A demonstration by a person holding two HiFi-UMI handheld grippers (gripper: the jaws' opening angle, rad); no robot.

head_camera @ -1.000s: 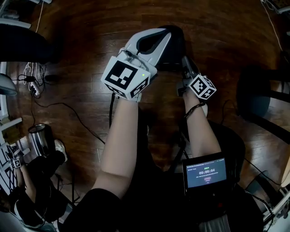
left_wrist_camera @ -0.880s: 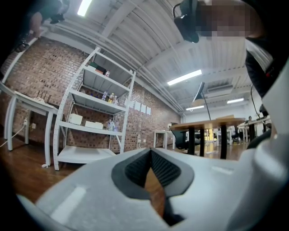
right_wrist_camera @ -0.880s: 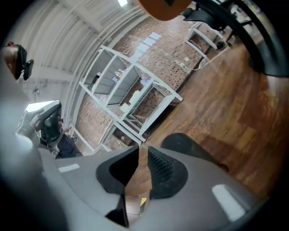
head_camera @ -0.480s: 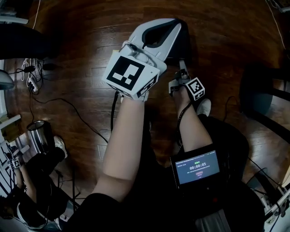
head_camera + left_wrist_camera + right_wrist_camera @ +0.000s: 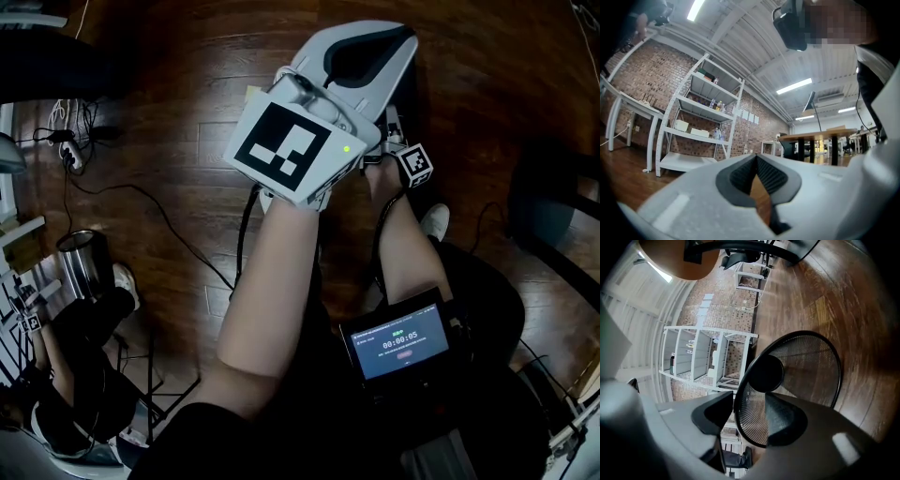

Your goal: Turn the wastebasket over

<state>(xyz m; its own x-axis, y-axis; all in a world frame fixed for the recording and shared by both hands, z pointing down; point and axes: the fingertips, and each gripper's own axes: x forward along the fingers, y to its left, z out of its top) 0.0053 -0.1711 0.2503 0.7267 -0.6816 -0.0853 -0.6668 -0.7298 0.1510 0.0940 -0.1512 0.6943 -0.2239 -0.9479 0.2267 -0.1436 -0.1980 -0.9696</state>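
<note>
The wastebasket [image 5: 806, 362] is black wire mesh and lies on its side on the wooden floor, its mouth towards my right gripper [image 5: 747, 404]. Its dark round bottom shows deep inside. The right jaws are opening, with the near rim between them and not pinched. In the head view my right gripper [image 5: 396, 131] is low by the floor, half hidden under my left gripper [image 5: 389, 42], which also hides most of the basket. The left gripper [image 5: 756, 159] points level into the room, its pad tips touching and nothing between them.
A steel cylinder bin [image 5: 80, 262] and a power strip with cables [image 5: 67, 141] sit at the left. A black chair [image 5: 548, 197] stands at the right. A small screen [image 5: 398, 342] rests by my lap. White shelving [image 5: 698, 126] and tables stand across the room.
My right gripper has sunk towards the floor, rolled, and slid partly under the left gripper. The left gripper has stayed about where it was.
</note>
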